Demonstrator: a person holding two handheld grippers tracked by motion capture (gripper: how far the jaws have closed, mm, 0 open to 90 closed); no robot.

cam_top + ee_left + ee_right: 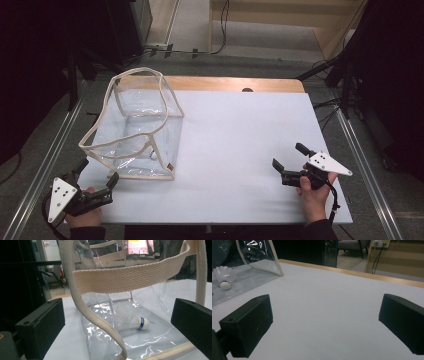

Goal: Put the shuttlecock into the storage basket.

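One clear plastic bag (135,127) with cream webbing trim stands on the table (240,150), and one shuttlecock (136,322) lies inside it on the bag's floor. There are two grippers, one in each of the person's hands.

The left gripper (97,172) sits at the near left corner of the table with its jaws spread wide and holding nothing. In the left gripper view the bag stands straight ahead of the jaws and close to them, its near corner falling between the two. One webbing strap (125,277) runs across above the jaws, and a second webbing edge curves down between them toward the lower middle. The shuttlecock lies beyond the jaws, nearer the right-hand one, on its side with its white cork tip and blue band pointing toward that jaw and its feathers toward the left-hand one. Neither jaw touches the bag as far as can be seen.

The right gripper (292,156) is held over the near right part of the table, well apart from the bag, jaws also wide and empty. In the right gripper view bare white table surface lies between and ahead of the jaws; the bag and the shuttlecock (224,277) are far off past the left-hand jaw, the cork tip facing the camera. A wooden table edge (362,273) crosses beyond the jaws.
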